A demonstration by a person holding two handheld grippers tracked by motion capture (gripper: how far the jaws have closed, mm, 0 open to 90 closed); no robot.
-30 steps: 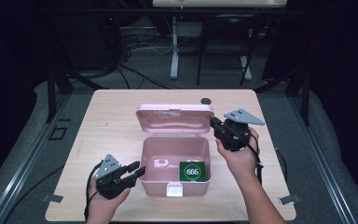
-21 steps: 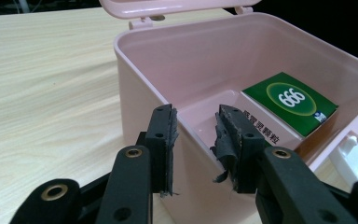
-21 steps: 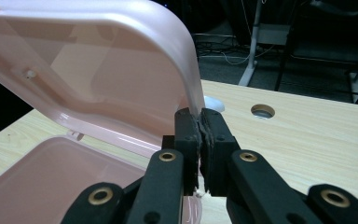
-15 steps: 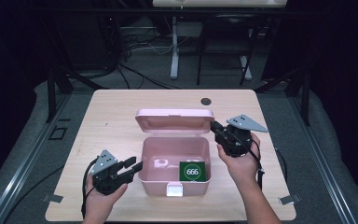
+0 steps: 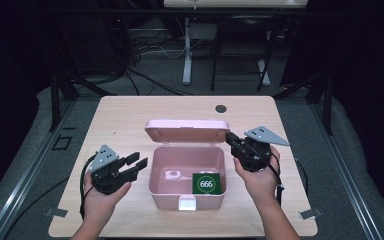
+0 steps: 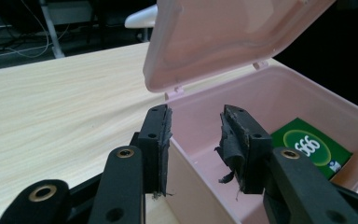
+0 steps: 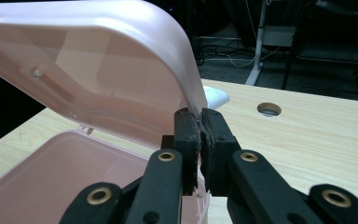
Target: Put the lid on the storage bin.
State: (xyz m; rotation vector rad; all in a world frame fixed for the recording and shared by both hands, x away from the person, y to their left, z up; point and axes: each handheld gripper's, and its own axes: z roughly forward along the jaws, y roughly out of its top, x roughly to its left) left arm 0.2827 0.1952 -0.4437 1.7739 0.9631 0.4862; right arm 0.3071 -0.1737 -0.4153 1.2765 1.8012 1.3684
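High view: the pink box (image 5: 186, 176) sat mid-table with its lid (image 5: 187, 130) raised, a green card (image 5: 206, 183) inside. Left gripper view: the left gripper (image 6: 195, 133) had just been opening, nothing between its jaws, beside the box wall. Right gripper view: the right gripper (image 7: 199, 133) pinched the lid's edge.

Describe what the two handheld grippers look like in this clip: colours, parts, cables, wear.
Both the left gripper and the right gripper are black, each topped by a grey three-cornered plate and trailing a black cable. Brass-coloured rivets mark the linkage arms. The left gripper's pads are black, frayed and peeling at the edges. The forearms are bare, with no sleeves in sight.
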